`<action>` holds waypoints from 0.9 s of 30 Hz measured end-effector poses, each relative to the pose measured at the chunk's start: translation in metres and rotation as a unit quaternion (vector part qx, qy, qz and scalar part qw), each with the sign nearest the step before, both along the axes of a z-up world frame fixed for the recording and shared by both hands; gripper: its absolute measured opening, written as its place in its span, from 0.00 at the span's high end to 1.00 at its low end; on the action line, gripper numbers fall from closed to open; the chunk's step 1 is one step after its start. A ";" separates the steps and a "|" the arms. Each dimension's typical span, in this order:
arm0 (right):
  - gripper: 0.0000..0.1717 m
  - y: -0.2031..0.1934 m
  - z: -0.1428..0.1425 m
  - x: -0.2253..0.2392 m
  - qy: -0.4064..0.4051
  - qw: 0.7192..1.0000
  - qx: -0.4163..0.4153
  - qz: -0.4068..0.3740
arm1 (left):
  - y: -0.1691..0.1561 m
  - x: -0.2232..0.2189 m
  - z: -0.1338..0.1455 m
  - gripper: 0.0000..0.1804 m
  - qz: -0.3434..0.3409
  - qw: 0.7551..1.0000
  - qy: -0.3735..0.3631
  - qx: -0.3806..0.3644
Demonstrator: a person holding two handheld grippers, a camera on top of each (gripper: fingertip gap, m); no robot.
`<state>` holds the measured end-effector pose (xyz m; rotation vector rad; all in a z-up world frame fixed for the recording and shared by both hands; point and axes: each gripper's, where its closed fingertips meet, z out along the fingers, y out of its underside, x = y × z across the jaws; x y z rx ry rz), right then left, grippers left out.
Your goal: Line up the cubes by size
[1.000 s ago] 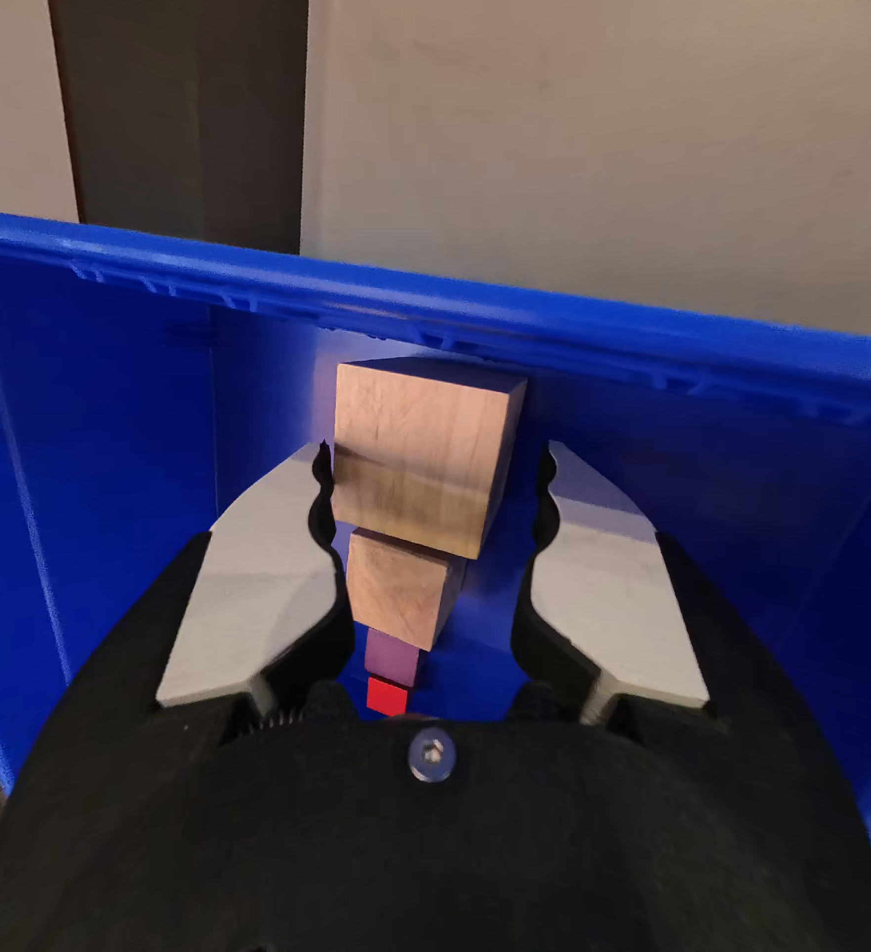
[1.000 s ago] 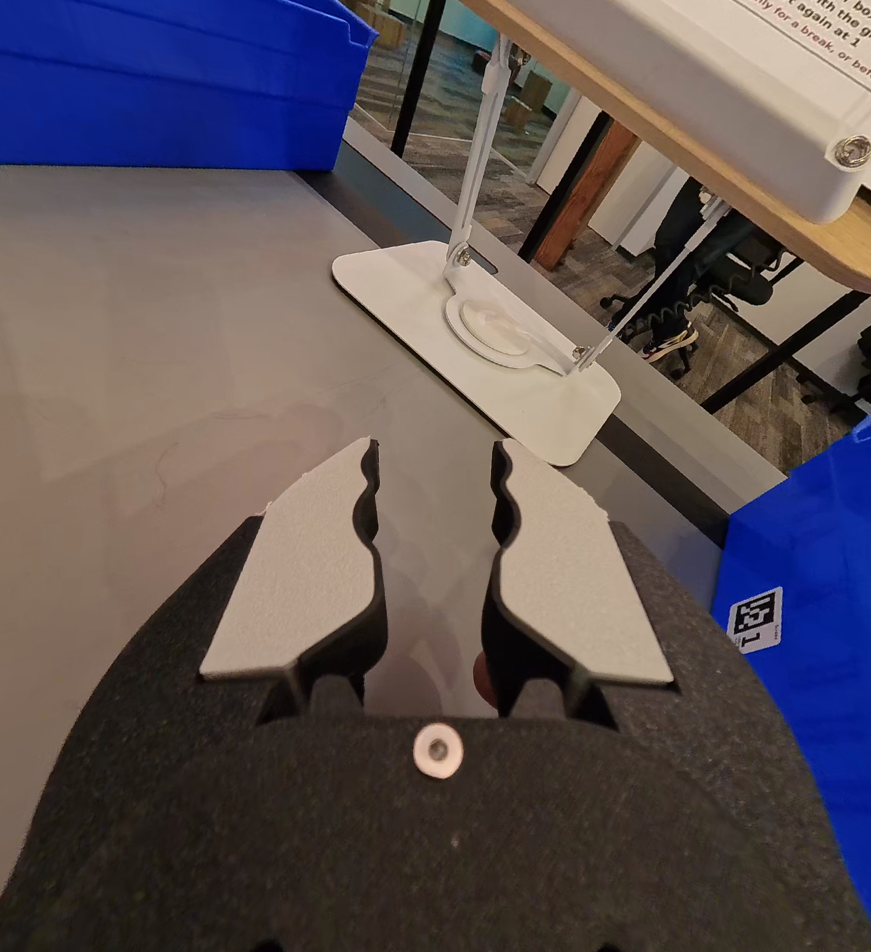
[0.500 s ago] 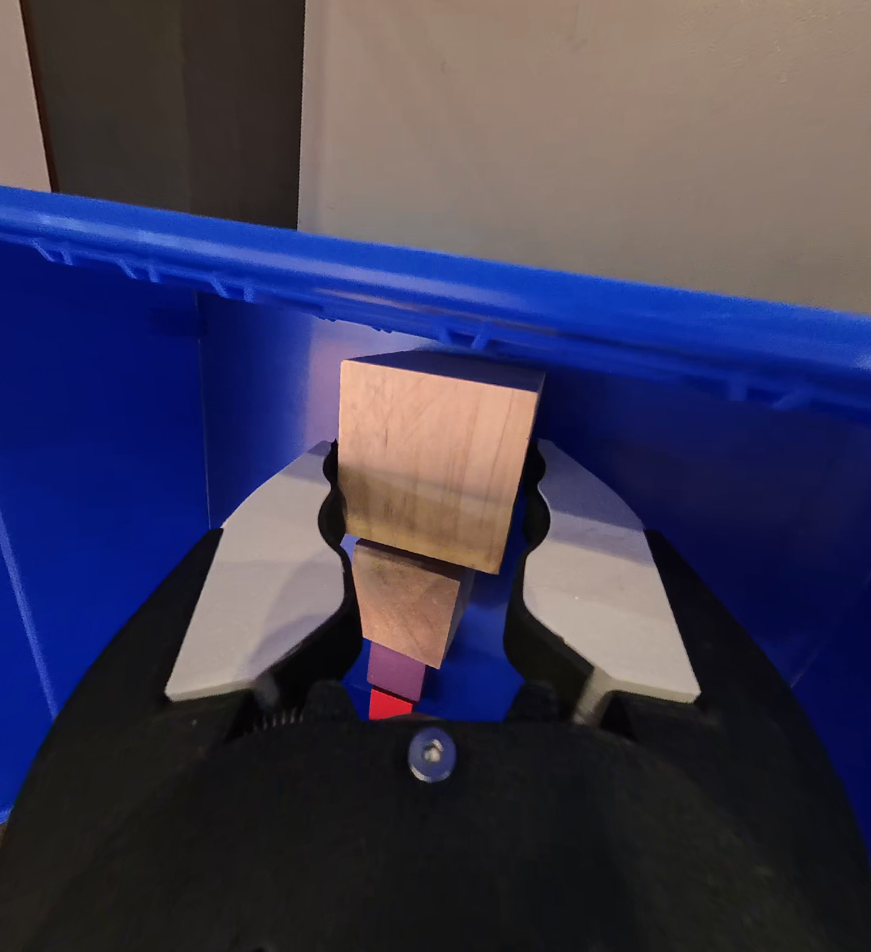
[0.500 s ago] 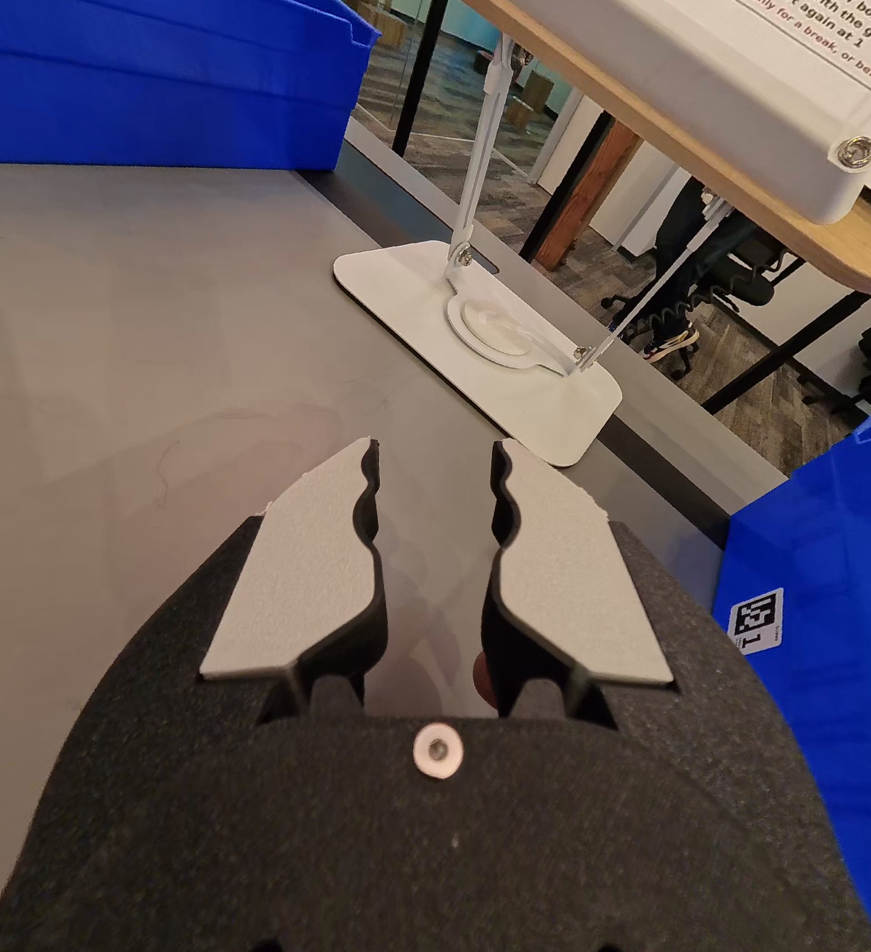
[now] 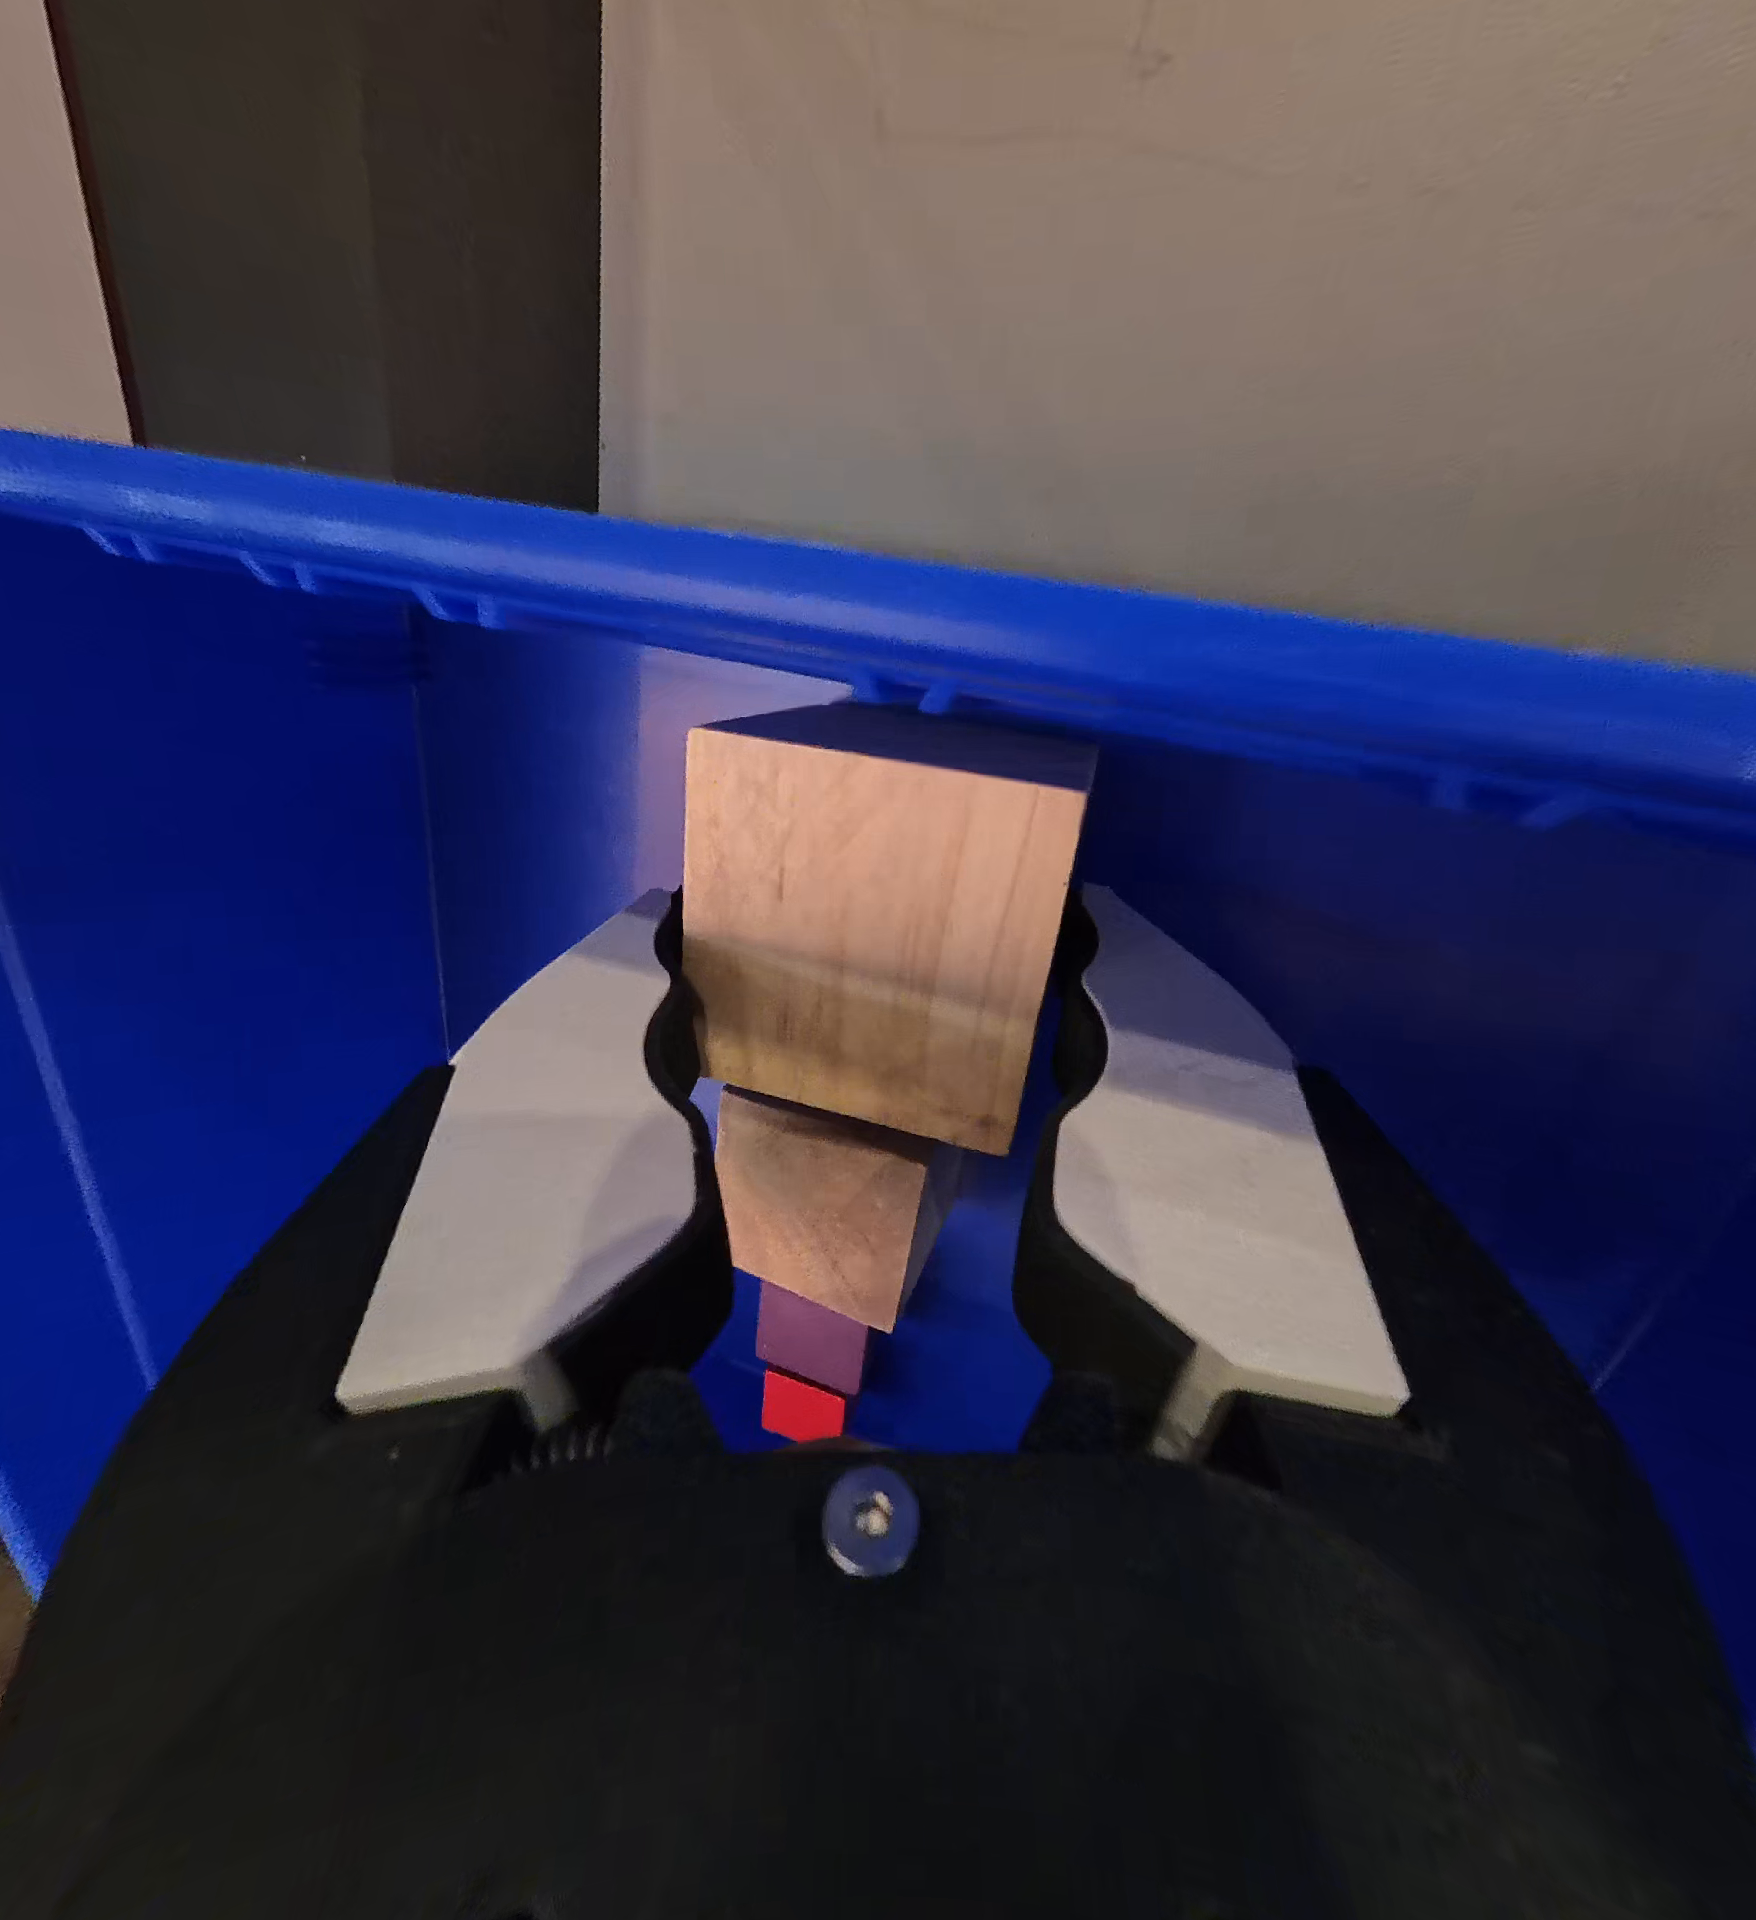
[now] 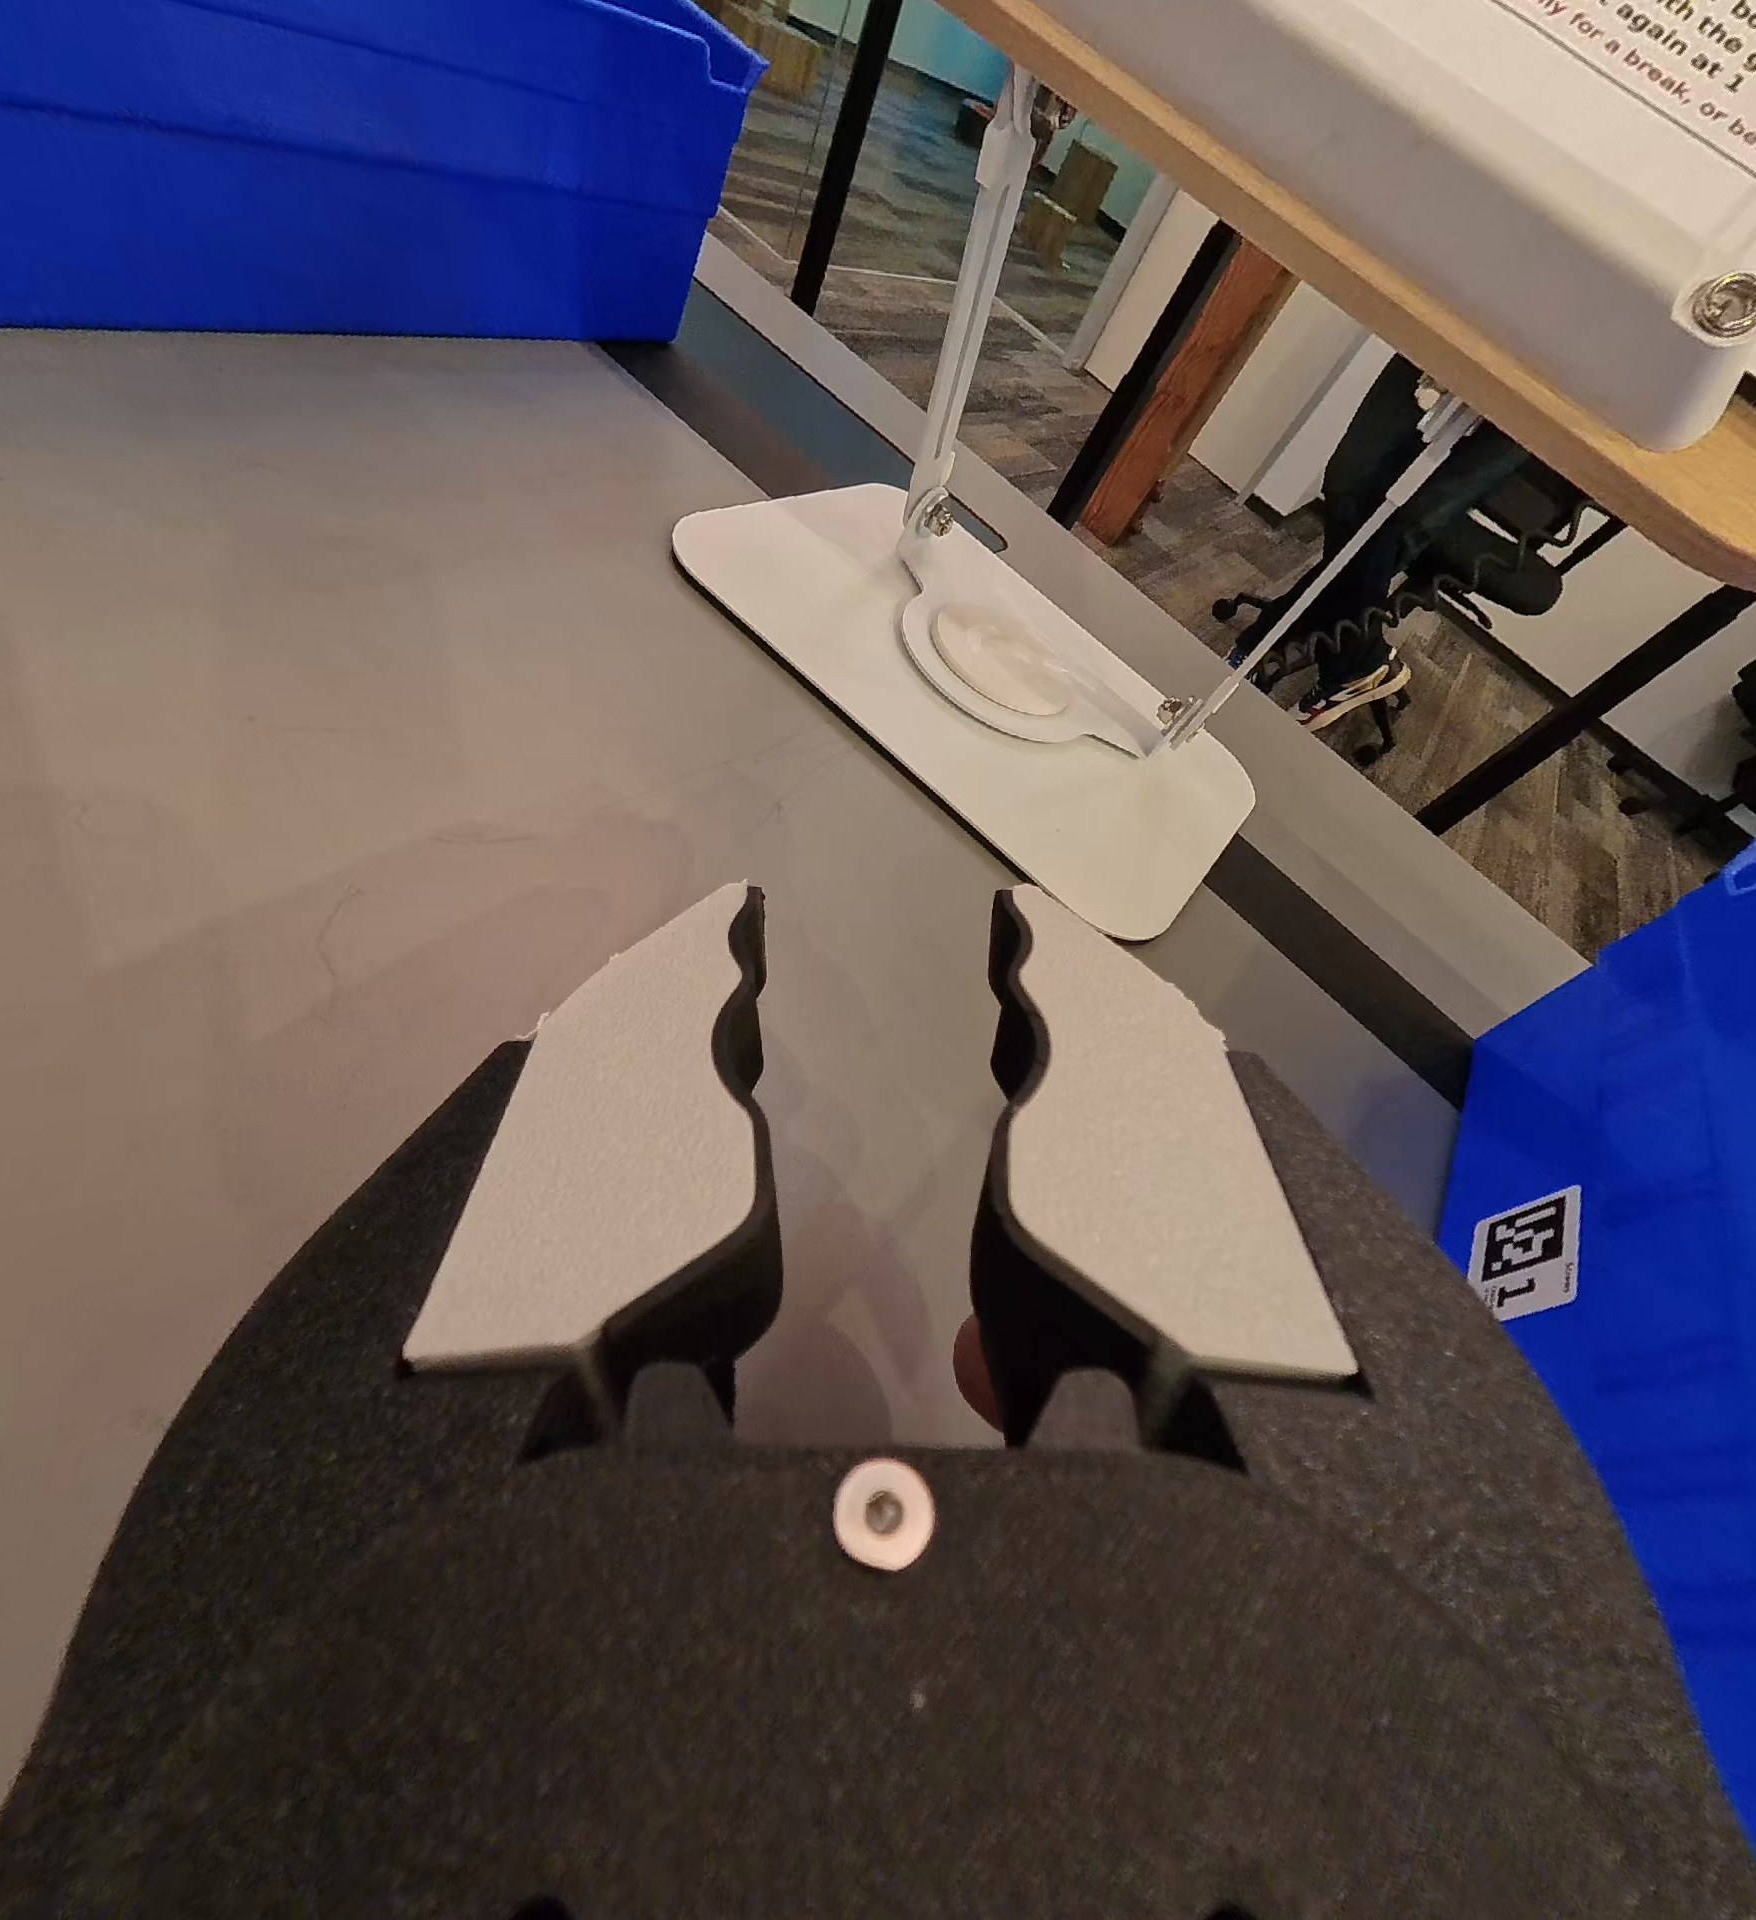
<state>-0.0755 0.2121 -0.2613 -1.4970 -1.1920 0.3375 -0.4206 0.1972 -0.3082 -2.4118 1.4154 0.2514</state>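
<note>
In the left wrist view, four cubes stand in a row inside a blue bin (image 5: 178, 935), running from far to near. They are a large wooden cube (image 5: 884, 852), a medium wooden cube (image 5: 822, 1216), a small purple cube (image 5: 812, 1345) and a smaller red cube (image 5: 801, 1403). My left gripper (image 5: 876, 925) is shut on the large wooden cube, with both pads pressed against its sides. My right gripper (image 6: 876, 935) is open and holds nothing, and hovers over the grey table (image 6: 334, 675).
The bin's far wall and rim (image 5: 957, 623) stand just behind the large cube. In the right wrist view, a white stand base (image 6: 1061, 790) sits ahead on the table. There are blue bins at the far left (image 6: 313, 177) and the near right (image 6: 1684, 1299). The grippers' ends are close to 35 centimeters from one another.
My left jaws have come together from either side of the large wooden cube until both pads touch it. The right gripper has not moved.
</note>
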 end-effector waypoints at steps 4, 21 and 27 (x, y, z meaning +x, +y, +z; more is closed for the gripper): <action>0.76 0.000 0.000 0.000 0.000 1.000 0.000 0.000 | 0.001 -0.002 0.005 0.64 0.007 1.000 -0.006 0.014; 0.76 0.000 0.000 0.000 -0.002 1.000 0.002 -0.001 | -0.012 -0.011 0.075 0.64 0.032 0.993 -0.019 0.109; 0.76 0.000 0.000 0.000 0.000 1.000 0.001 -0.001 | -0.031 0.023 0.139 0.64 0.016 0.973 -0.070 0.217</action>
